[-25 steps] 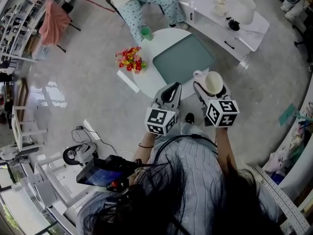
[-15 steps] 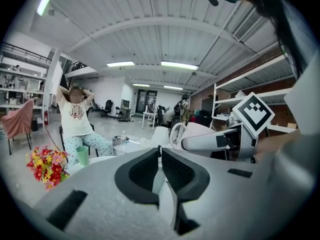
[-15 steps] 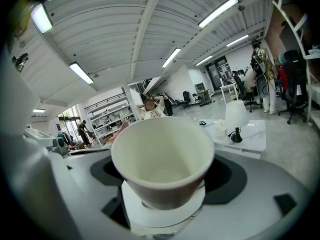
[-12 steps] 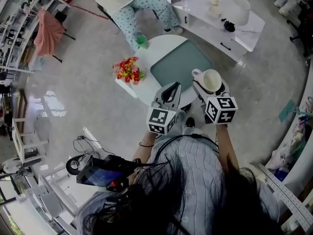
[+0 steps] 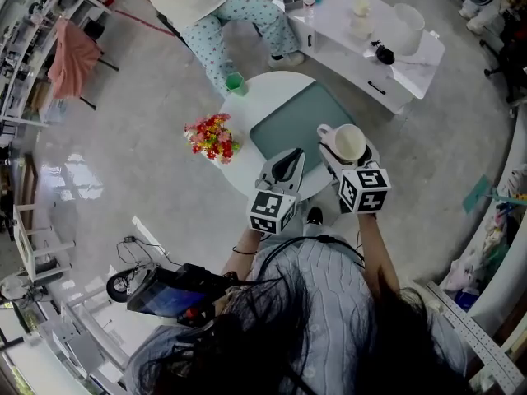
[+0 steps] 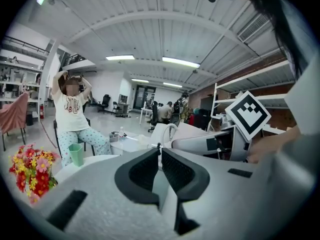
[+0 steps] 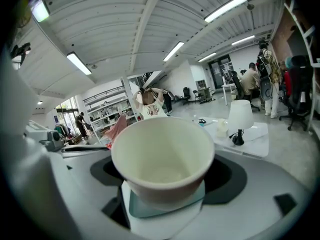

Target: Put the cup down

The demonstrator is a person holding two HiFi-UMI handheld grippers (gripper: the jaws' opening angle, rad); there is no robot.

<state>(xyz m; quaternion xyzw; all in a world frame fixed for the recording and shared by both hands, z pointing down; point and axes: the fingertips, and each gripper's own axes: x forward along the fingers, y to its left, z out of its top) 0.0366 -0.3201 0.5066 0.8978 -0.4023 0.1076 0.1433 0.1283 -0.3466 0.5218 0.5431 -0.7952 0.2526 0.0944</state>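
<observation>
A white cup [image 5: 347,141] with a handle sits between the jaws of my right gripper [image 5: 349,153], which is shut on it. It hangs over the near right edge of the round white table [image 5: 247,159], beside the teal mat [image 5: 292,122]. In the right gripper view the cup [image 7: 162,159] stands upright, looks empty and hides the jaw tips. My left gripper [image 5: 287,162] is shut with nothing in it, just left of the cup over the table's near edge. In its own view the left gripper [image 6: 159,151] has its jaws meeting, and the right gripper's marker cube [image 6: 247,115] shows to the right.
A bunch of flowers [image 5: 210,136] lies at the table's left edge and a green cup [image 5: 235,81] at its far edge. A person in dotted trousers [image 5: 239,11] sits beyond. A long white table [image 5: 412,60] with a lamp [image 5: 409,19] stands at the back right.
Both grippers and the held cup have edged a little closer to the table and mat. The head view has shifted as well. Neither grip has changed.
</observation>
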